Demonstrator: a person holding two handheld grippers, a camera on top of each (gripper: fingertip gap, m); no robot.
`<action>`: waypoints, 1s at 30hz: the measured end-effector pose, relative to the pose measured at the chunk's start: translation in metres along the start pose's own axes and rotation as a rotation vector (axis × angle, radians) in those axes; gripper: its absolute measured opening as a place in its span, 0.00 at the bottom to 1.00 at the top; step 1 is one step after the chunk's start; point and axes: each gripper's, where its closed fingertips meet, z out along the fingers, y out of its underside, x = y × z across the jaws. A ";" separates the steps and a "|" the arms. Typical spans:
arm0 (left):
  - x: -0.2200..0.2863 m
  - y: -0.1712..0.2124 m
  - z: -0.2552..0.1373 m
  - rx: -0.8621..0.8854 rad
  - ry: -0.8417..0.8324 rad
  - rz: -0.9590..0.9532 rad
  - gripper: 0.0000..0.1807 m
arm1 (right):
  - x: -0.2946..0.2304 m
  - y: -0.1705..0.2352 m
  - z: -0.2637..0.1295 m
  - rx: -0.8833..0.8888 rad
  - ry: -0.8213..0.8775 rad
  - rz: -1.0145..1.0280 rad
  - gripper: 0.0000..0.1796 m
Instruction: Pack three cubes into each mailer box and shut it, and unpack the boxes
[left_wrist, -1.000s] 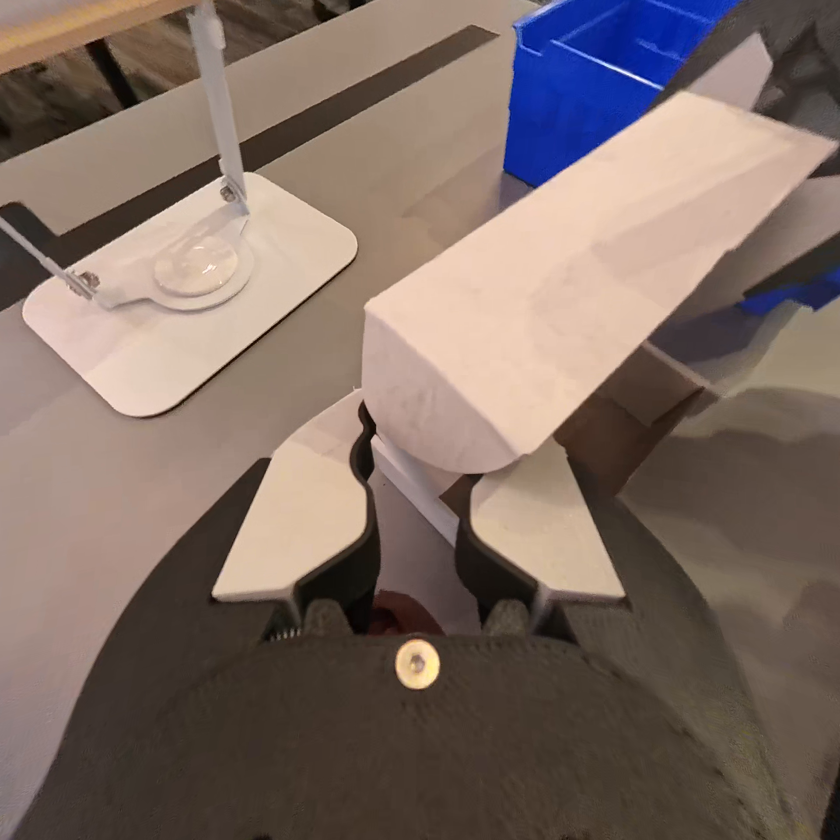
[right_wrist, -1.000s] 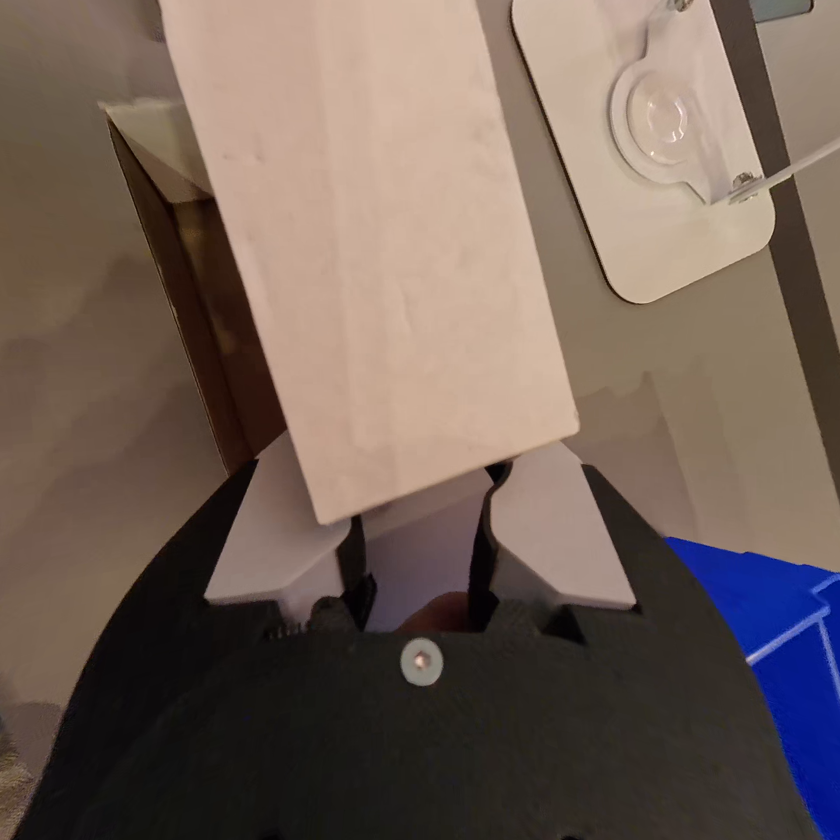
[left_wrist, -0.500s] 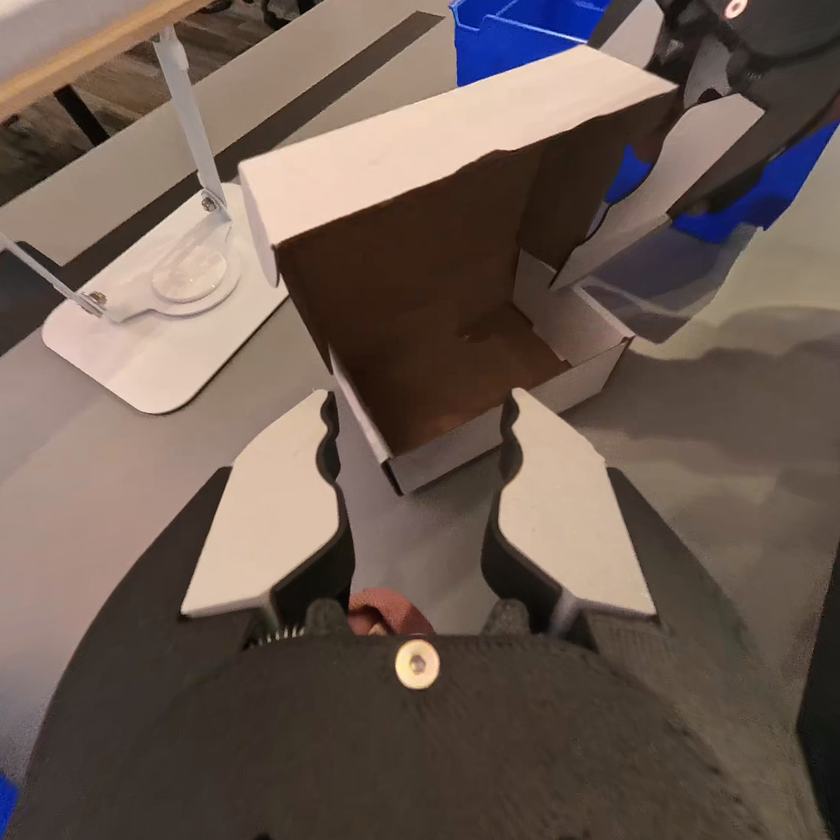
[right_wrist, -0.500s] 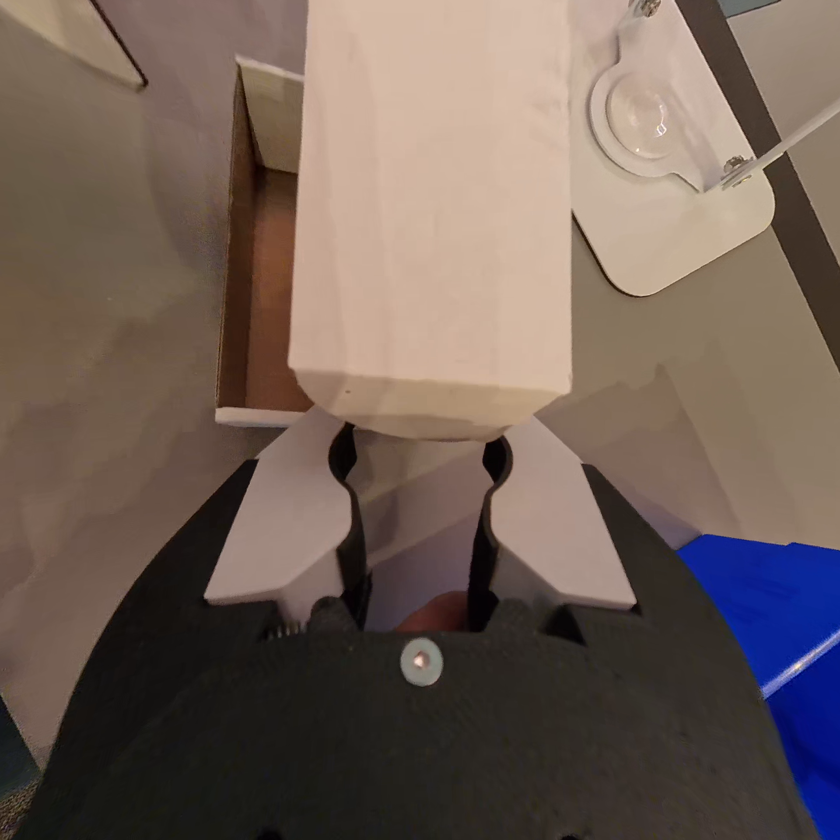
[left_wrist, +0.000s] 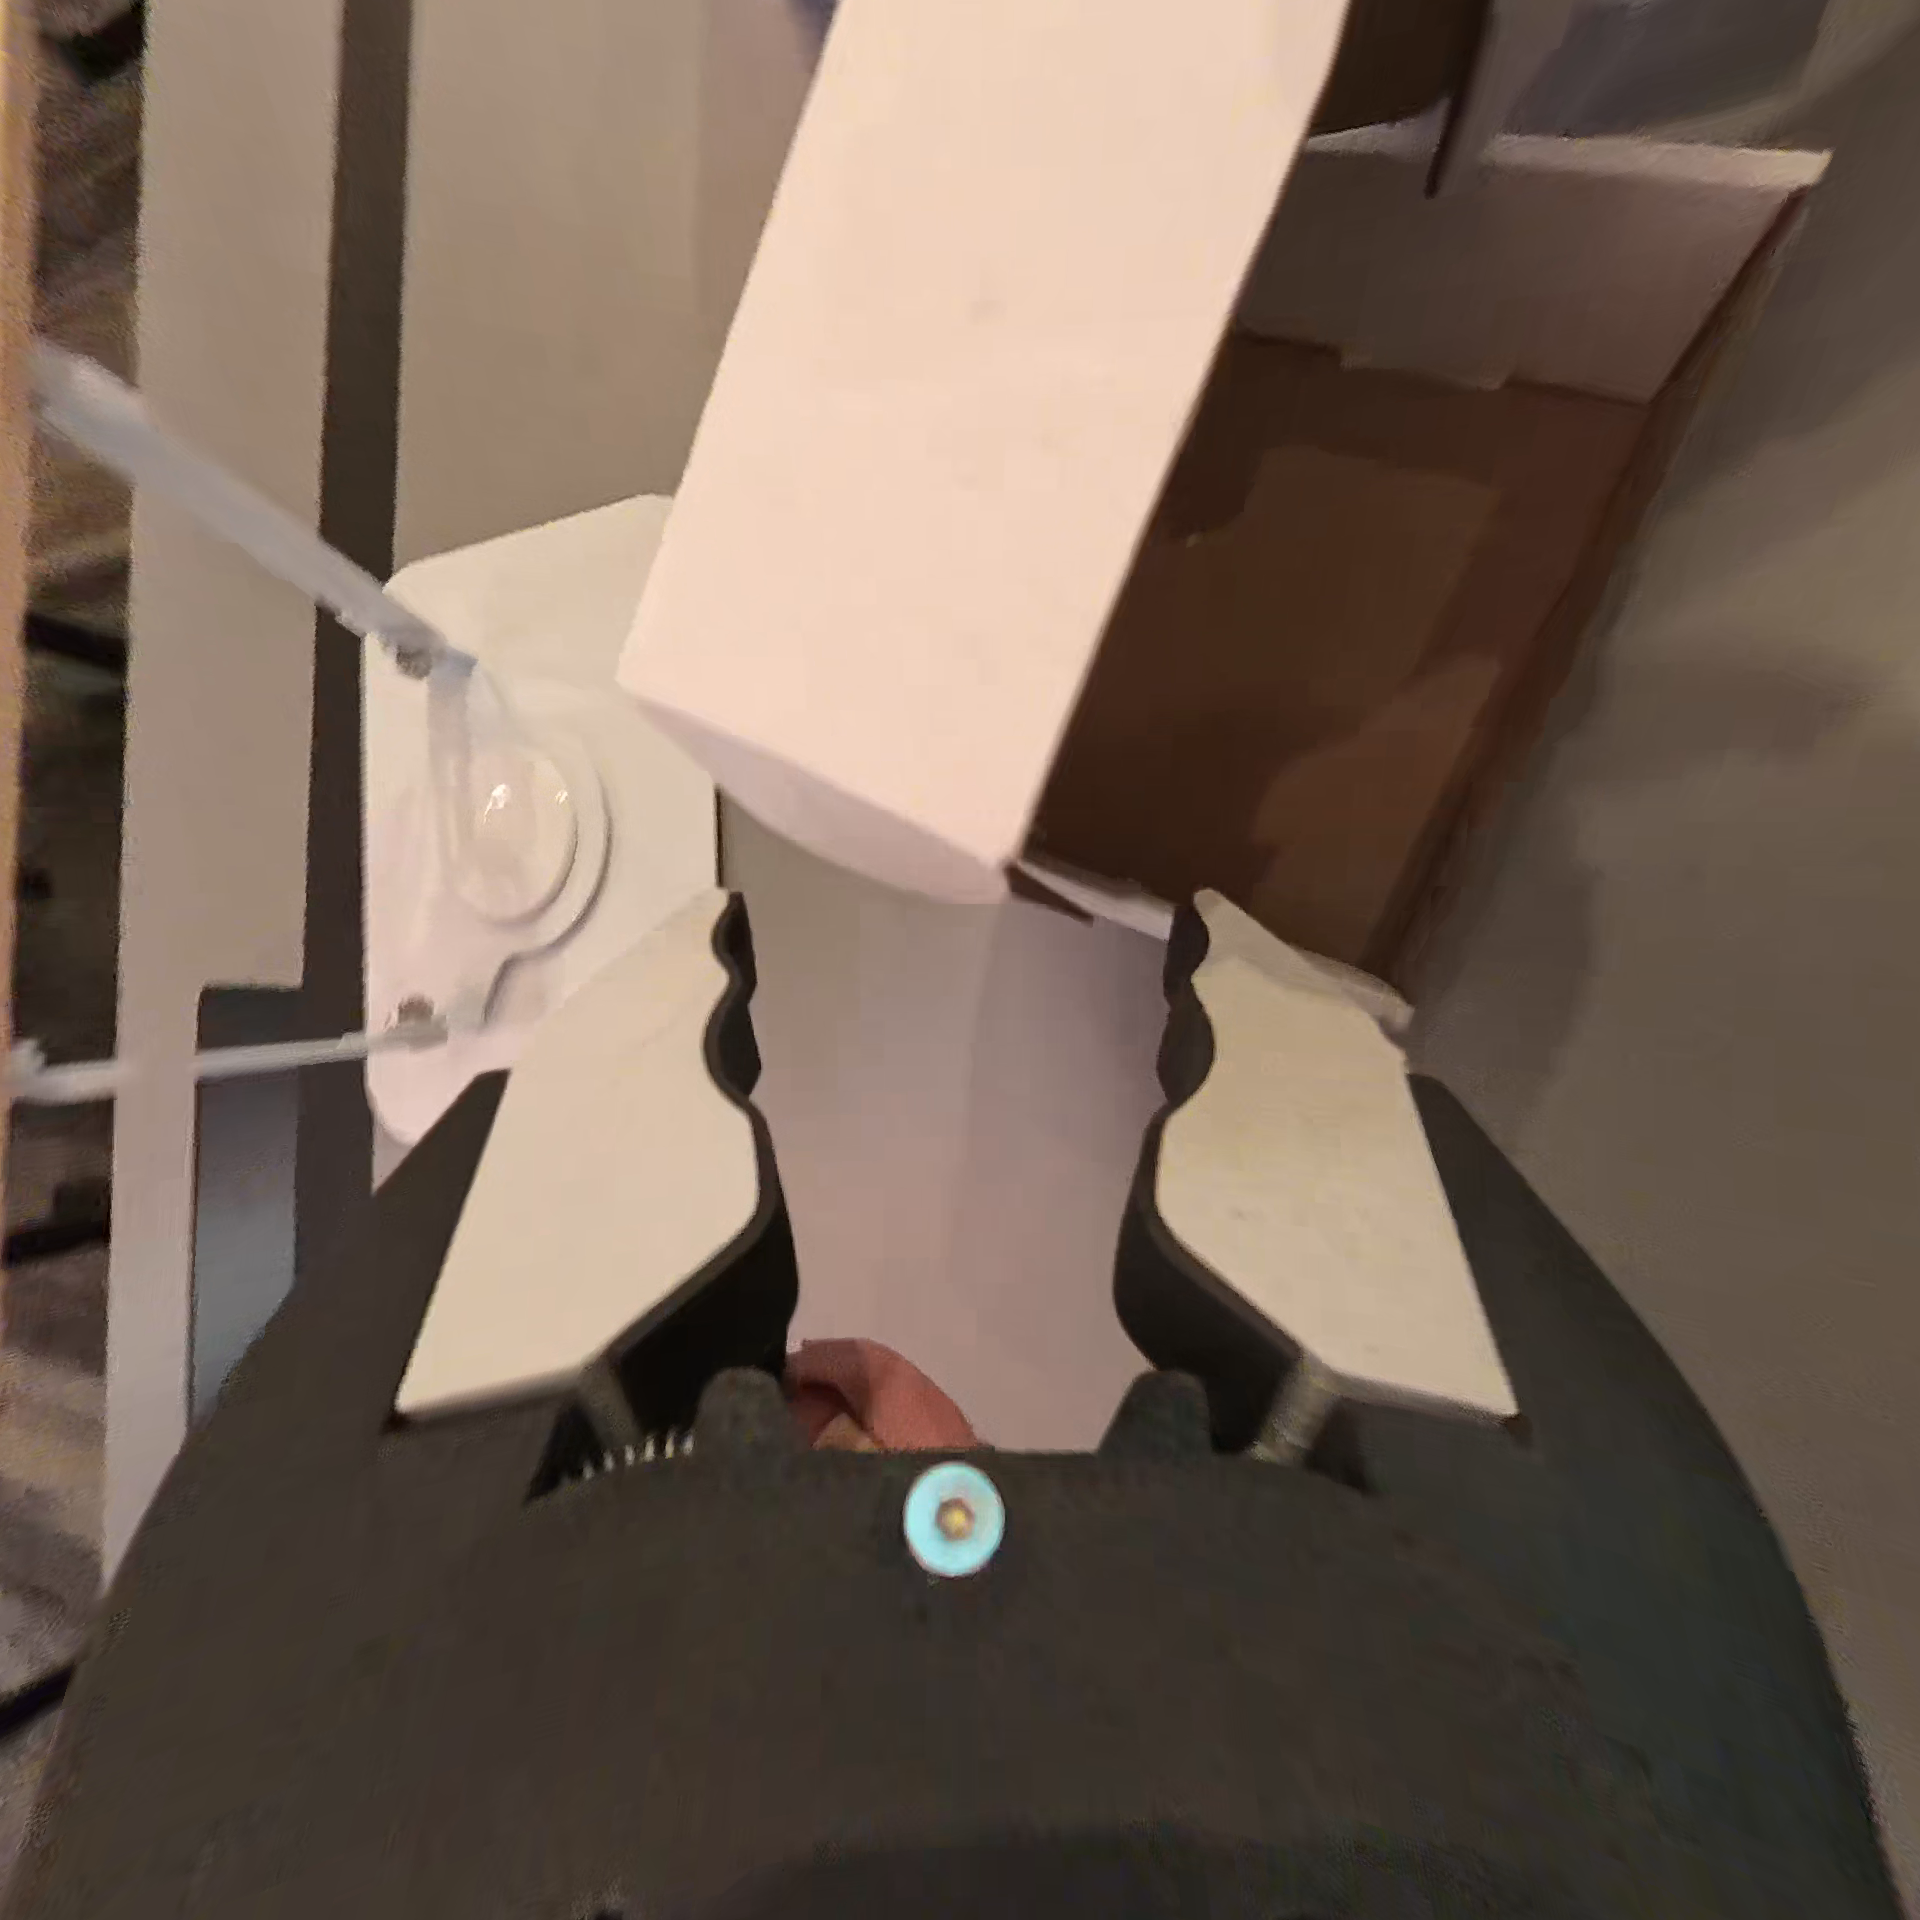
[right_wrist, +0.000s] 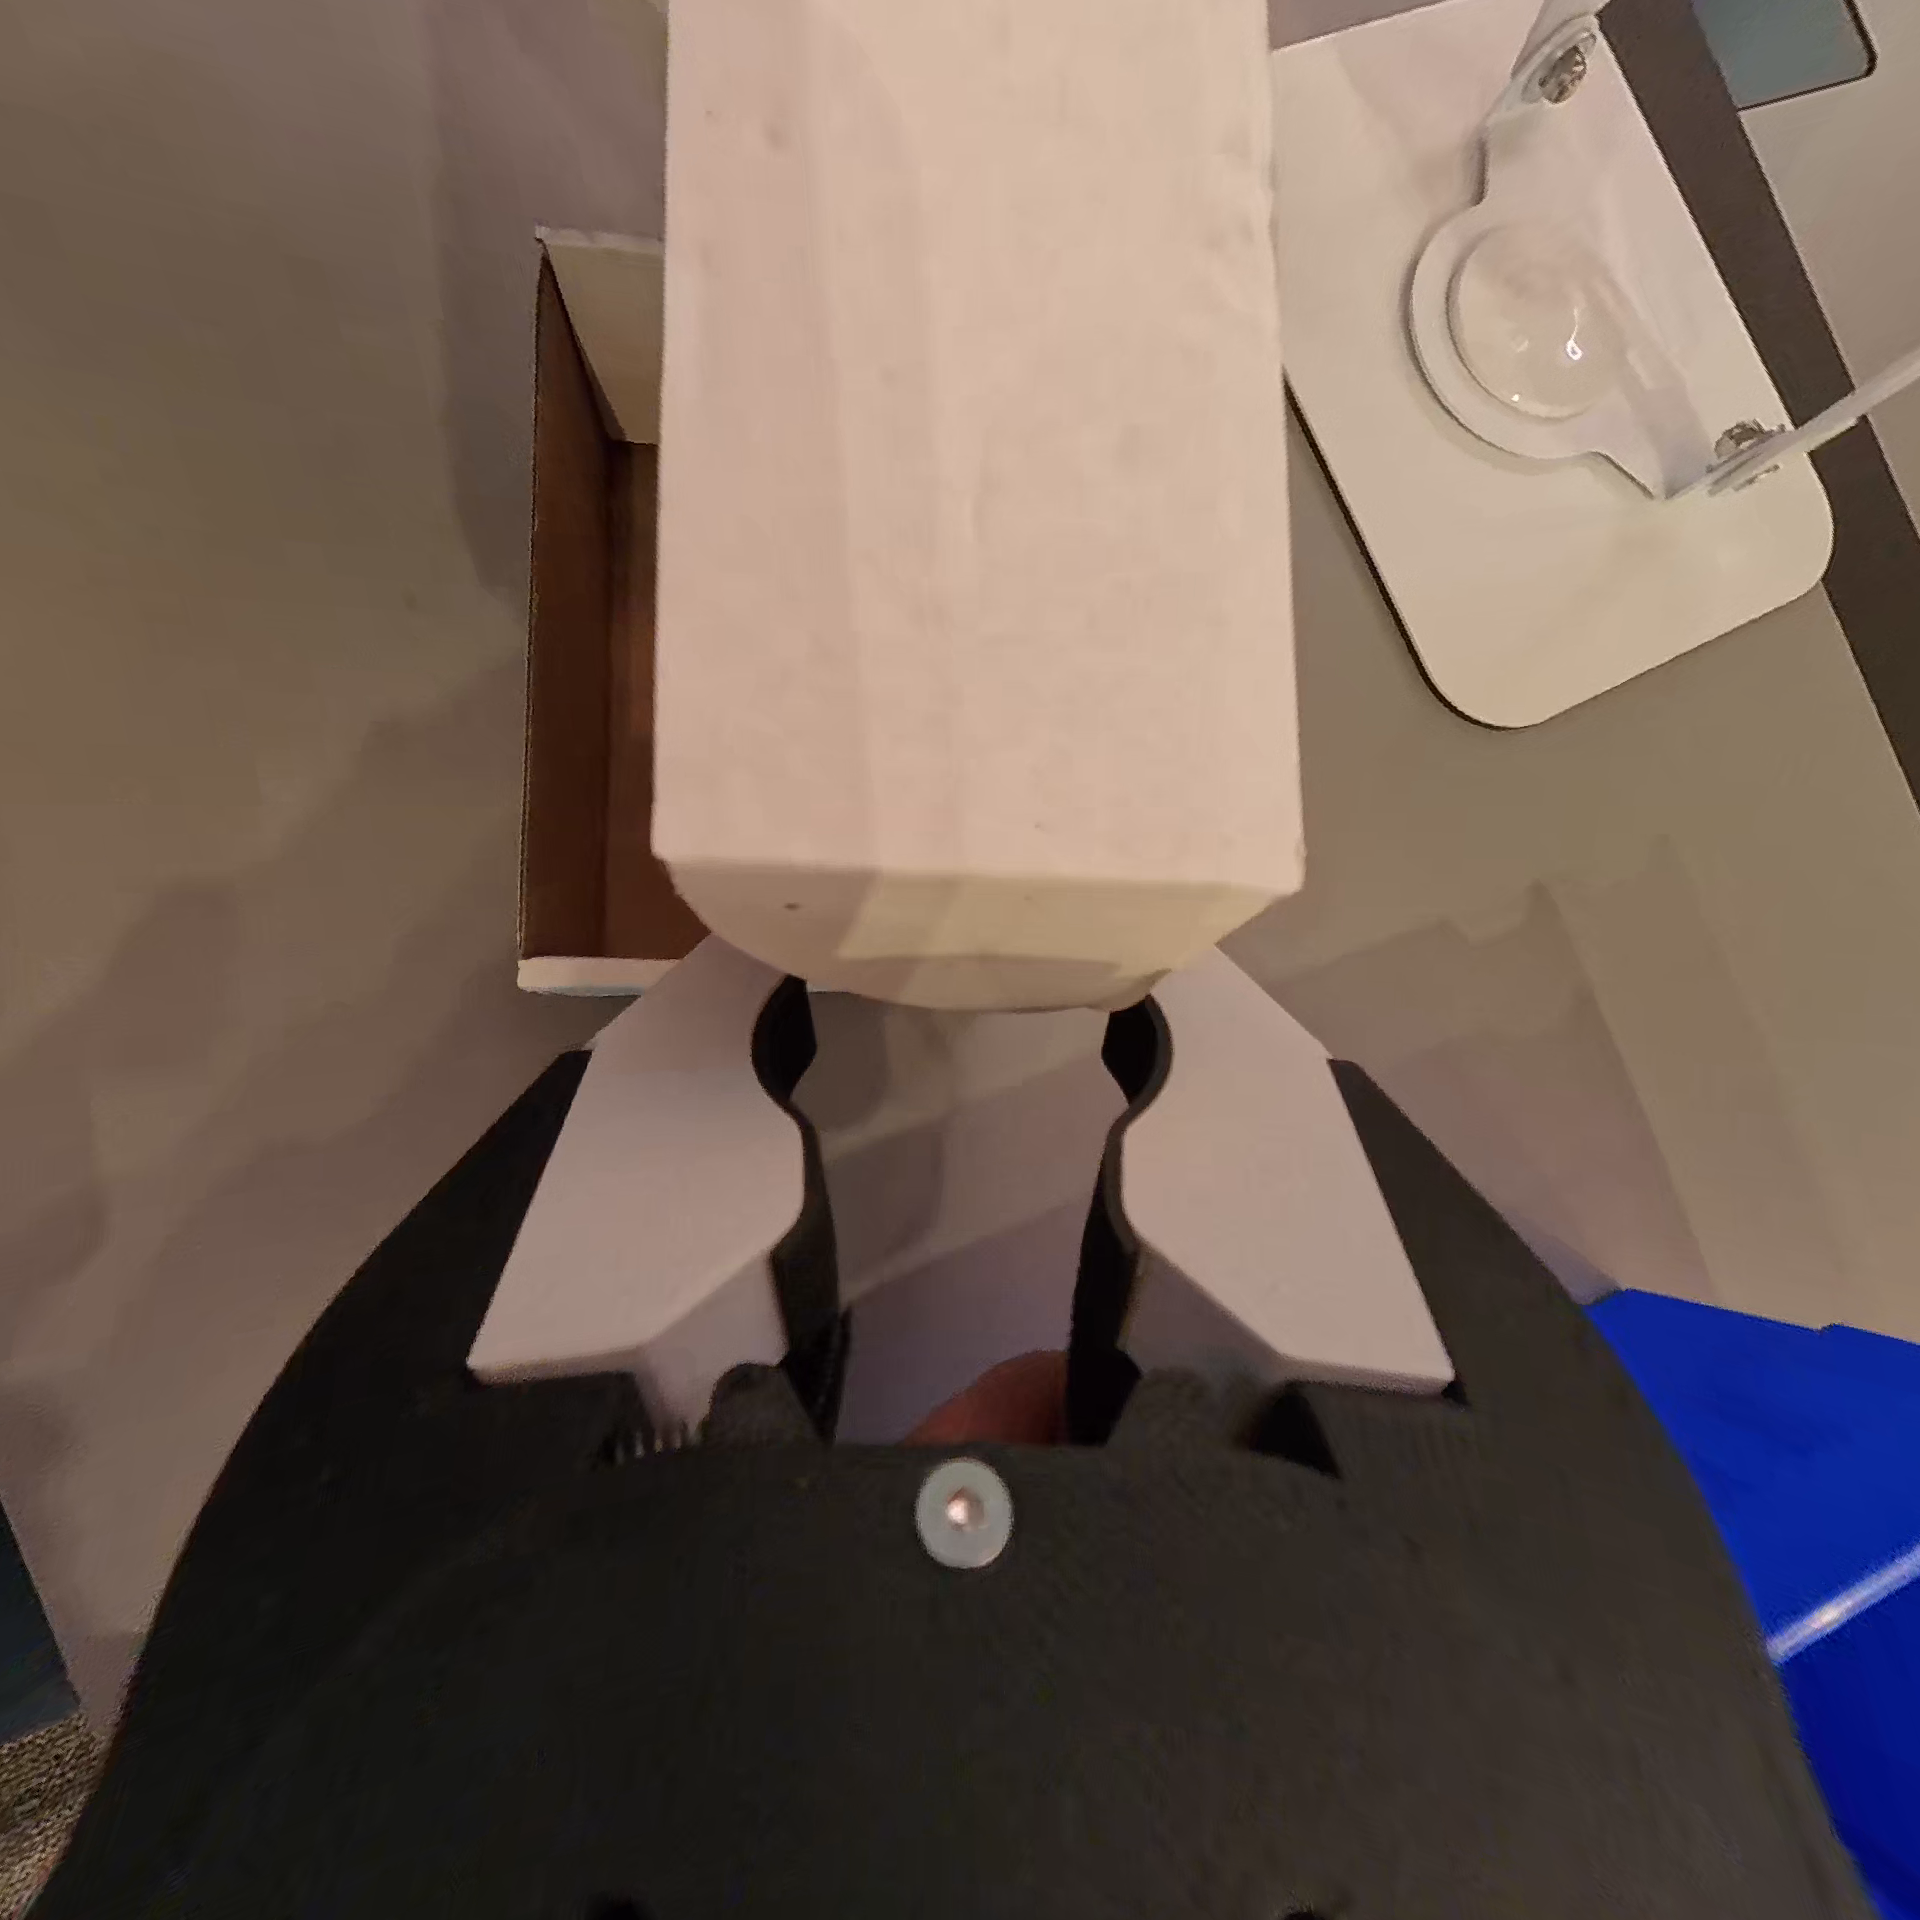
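Both your left gripper (left_wrist: 961, 971) and right gripper (right_wrist: 961, 1034) stand open and empty, so take the light, bendable box (right_wrist: 966, 468) lid by its front edge.

surface: matte grey tabletop (right_wrist: 260, 520), with a dark inlaid strip (left_wrist: 358, 312) running along it near the far edge. lying directly on it:
- white cardboard mailer box with brown inside (right_wrist: 566, 623), base flat on the grey top, its white lid (right_wrist: 966, 468) raised over the tray so most of the inside is hidden in the right wrist view; the left wrist view is blurred but shows bare brown floor (left_wrist: 1351, 644) where visible.
- white rounded-rectangle stand base with a clear dome fitting and thin metal rods (right_wrist: 1558, 582), just beside the box, partly over the dark strip.
- blue plastic bin (right_wrist: 1787, 1538), near corner only, apart from the box.
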 end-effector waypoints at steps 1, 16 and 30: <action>0.002 -0.001 0.005 0.014 0.049 0.015 0.42 | -0.001 0.000 0.001 0.000 -0.003 -0.004 0.29; 0.010 -0.024 0.026 0.072 0.021 -0.374 0.32 | 0.006 -0.002 0.007 -0.029 0.034 0.051 0.29; 0.052 -0.024 0.013 0.076 -0.130 -0.317 0.42 | -0.019 0.007 0.006 -0.078 0.133 -0.094 0.29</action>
